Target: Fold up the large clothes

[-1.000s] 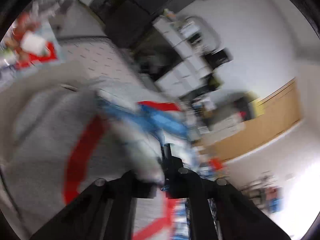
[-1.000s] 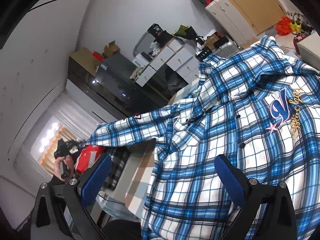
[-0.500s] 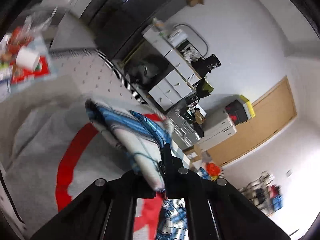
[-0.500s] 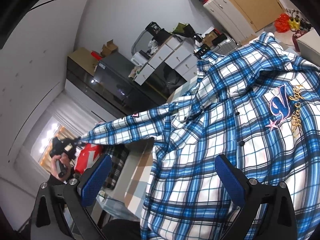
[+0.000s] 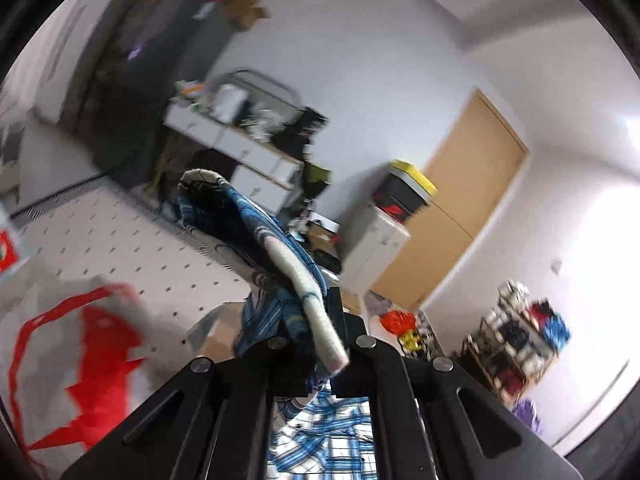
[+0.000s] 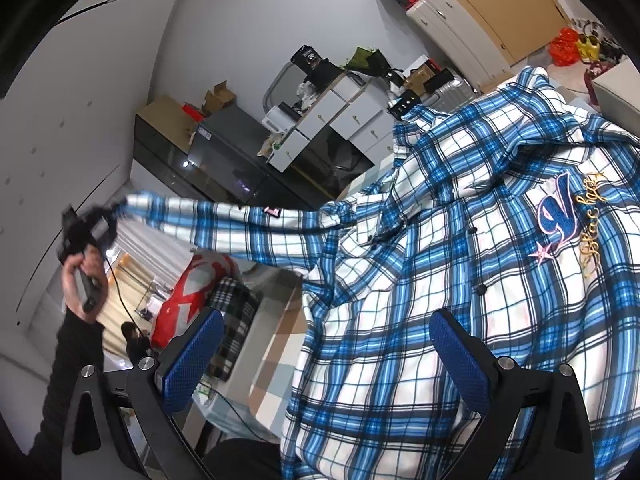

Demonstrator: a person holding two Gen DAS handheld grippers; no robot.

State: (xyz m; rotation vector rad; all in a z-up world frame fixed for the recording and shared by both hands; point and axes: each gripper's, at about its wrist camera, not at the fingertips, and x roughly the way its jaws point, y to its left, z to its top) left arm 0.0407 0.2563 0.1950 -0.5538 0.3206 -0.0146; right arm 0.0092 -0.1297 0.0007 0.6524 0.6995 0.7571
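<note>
A blue and white plaid shirt with an embroidered chest logo lies spread on a surface, filling the right of the right wrist view. Its sleeve is stretched out to the left and raised. My left gripper is shut on the sleeve cuff, which bunches up between the jaws; it also shows in the right wrist view, held in a hand. My right gripper is open and empty, hovering over the shirt's lower front.
A grey and red bag sits at the left. A dark cabinet and white drawers stand along the far wall. A wooden door and a cluttered rack are at the right.
My left gripper has lifted higher with the sleeve cuff, pulling the sleeve out straighter and higher. My right gripper has stayed open over the shirt.
</note>
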